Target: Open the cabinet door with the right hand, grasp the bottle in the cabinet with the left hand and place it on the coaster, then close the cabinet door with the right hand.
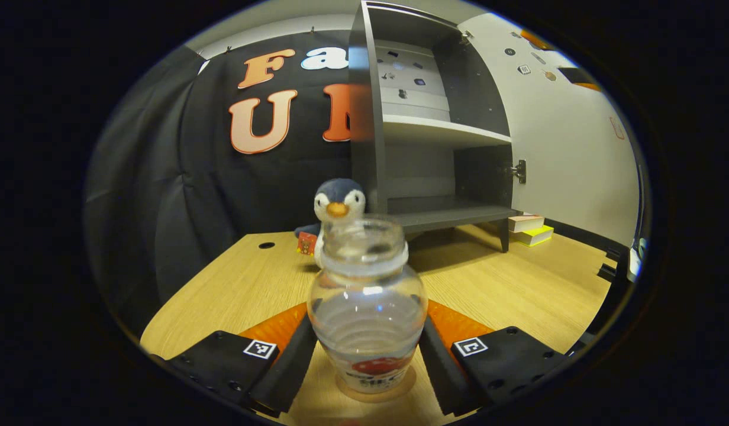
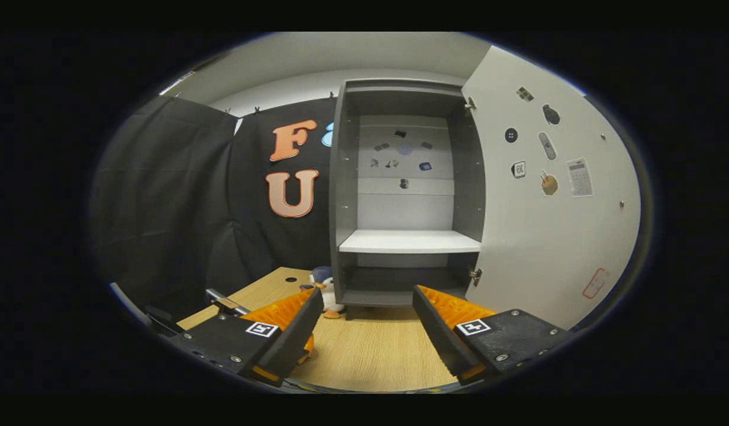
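Little legible text in either view

The bottle (image 1: 367,319) carries a label (image 1: 376,371) with a red patch and dark lettering too blurred and cut off to make out. Square black-and-white marker tags (image 1: 261,348) sit on the fingers' mounts, showing patterns, not words. Stickers (image 2: 548,158) on the cabinet door (image 2: 542,248) are too small to read.

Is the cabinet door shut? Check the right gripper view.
No. The cabinet door is swung wide open to the right, baring the white shelf inside.
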A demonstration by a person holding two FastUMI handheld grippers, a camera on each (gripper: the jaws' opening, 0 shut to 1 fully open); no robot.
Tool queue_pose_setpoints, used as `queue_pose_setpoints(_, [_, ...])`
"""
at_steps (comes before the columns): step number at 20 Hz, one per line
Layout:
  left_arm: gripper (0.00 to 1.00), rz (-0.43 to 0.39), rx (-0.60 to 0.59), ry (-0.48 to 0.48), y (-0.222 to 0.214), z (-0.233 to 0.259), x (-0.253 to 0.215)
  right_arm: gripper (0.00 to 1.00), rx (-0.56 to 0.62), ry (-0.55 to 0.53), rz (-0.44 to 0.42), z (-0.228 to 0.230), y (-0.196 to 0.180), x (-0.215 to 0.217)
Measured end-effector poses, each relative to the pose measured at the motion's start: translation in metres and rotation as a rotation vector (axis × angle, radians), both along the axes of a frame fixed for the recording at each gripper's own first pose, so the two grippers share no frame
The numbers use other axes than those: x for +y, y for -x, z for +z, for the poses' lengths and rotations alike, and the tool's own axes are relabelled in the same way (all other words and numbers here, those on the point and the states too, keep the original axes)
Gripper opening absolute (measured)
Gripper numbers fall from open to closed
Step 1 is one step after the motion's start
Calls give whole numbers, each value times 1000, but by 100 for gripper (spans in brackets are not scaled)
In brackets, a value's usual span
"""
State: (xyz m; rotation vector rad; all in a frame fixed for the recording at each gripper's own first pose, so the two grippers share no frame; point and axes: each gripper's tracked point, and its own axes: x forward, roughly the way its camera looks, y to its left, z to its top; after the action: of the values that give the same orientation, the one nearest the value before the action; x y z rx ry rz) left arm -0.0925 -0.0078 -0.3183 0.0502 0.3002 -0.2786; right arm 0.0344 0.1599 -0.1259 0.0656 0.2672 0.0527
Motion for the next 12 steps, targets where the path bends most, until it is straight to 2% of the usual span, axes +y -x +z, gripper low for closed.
queue_pose_setpoints(7, [93,20,-110,55,-23,71,-9,94,-57,31,-41,21,4,-30])
queue_pose_setpoints(12, [93,20,-154,57,-27,123,-14,94,-97,44,-80,42,10,-56])
